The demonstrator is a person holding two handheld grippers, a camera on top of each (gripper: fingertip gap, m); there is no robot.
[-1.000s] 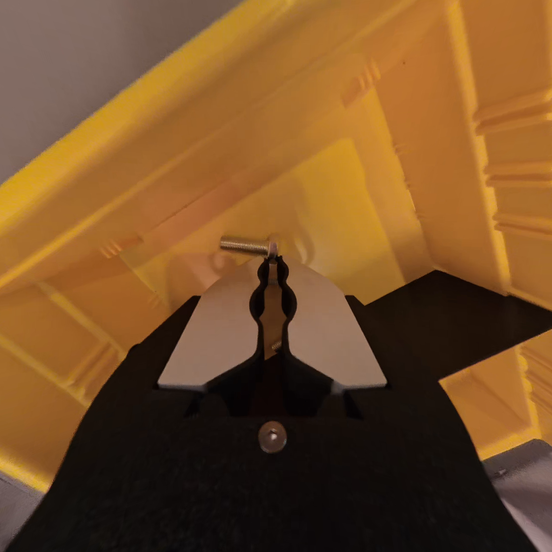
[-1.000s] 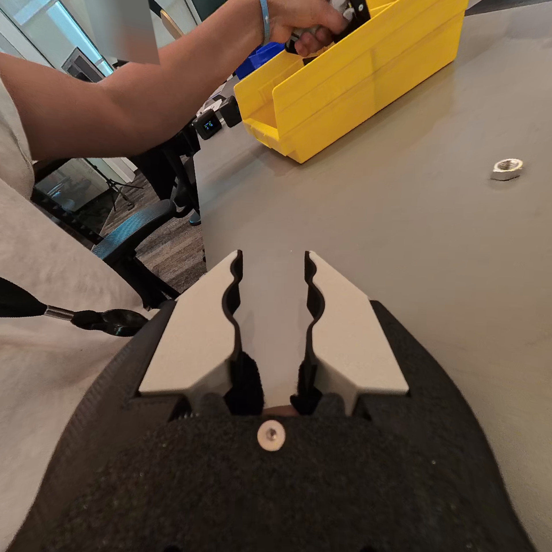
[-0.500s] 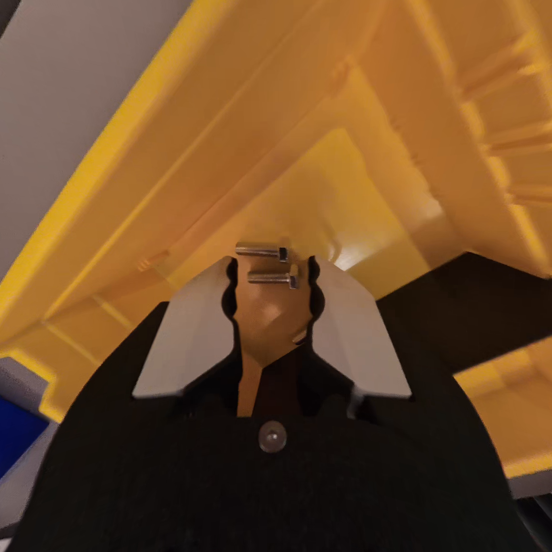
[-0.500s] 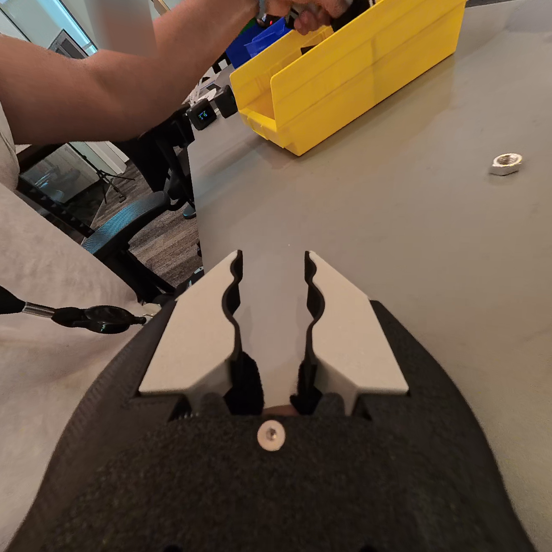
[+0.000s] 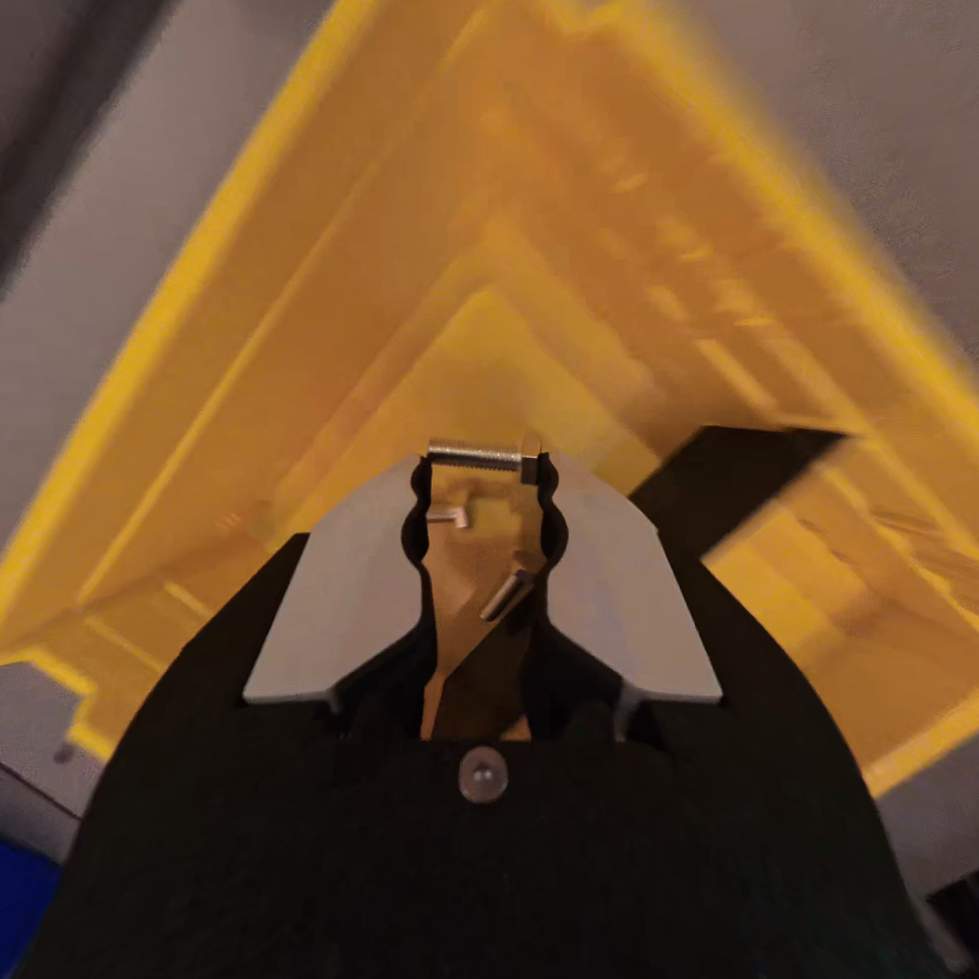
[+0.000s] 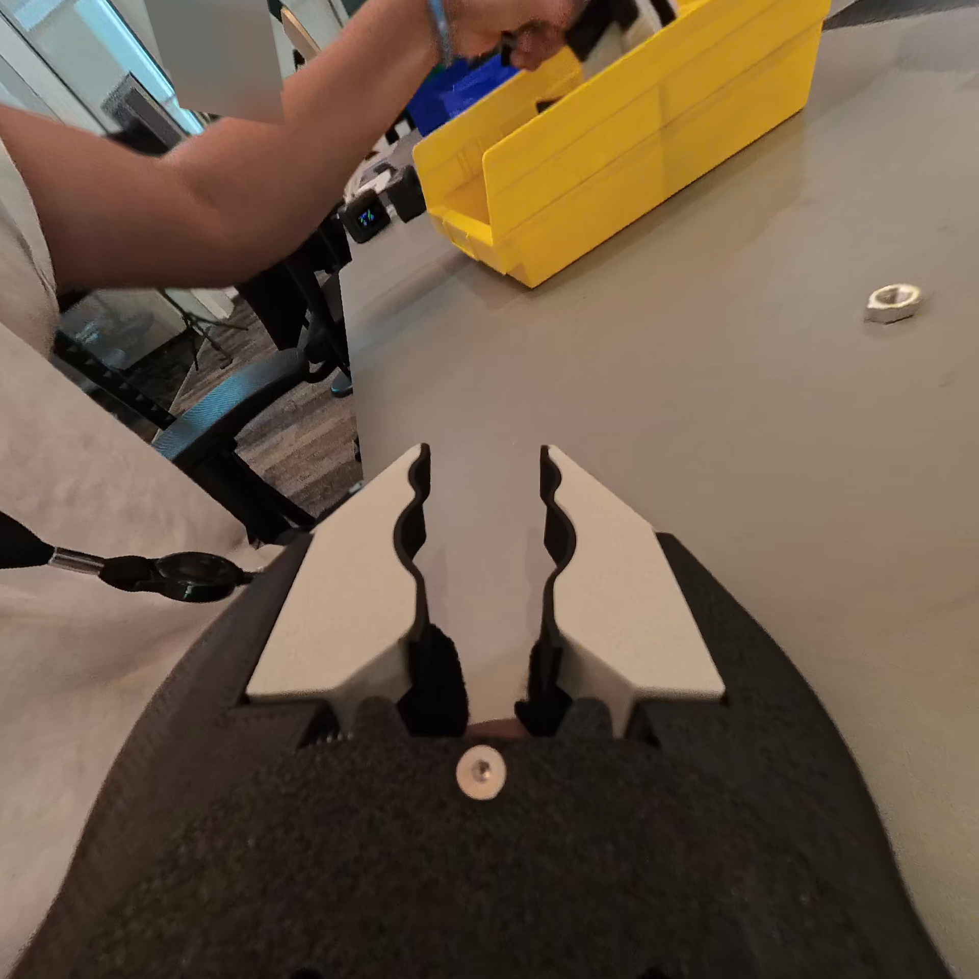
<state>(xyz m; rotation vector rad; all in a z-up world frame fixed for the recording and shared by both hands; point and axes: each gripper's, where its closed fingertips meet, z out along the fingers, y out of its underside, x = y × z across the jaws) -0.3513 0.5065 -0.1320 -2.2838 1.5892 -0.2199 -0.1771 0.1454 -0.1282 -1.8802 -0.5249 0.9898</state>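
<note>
Three small silver bolts are seen in the left wrist view, all within the yellow bin (image 5: pixel 328 296). The uppermost bolt (image 5: pixel 484 458) has a threaded shank and a hexagonal head; it lies crosswise at the very tips of the left gripper (image 5: pixel 483 463), spanning the gap from one fingertip to the other, head toward the right finger. The fingers (image 5: pixel 349 583) are set apart by the length of that bolt, and the bolt appears to be clamped end to end between them. A second bolt (image 5: pixel 450 516) is seen lower, on the bin floor in the gap near the left finger, partly blurred. A third bolt (image 5: pixel 506 593) lies tilted on the floor close beside the right finger. A black divider (image 5: pixel 731 477) is seen inside the bin to the right. The bin walls are blurred.

In the right wrist view, the right gripper (image 6: pixel 483 455) is held low above the grey table (image 6: pixel 688 450), with its fingers apart and nothing between them. A silver hex nut (image 6: pixel 892 303) lies on the table well ahead and to the right, apart from the fingers. The yellow bin stands farther off on the table, with a blue bin (image 6: pixel 455 98) behind it. A person's forearm (image 6: pixel 212 190) is extended over the near end of the yellow bin.
</note>
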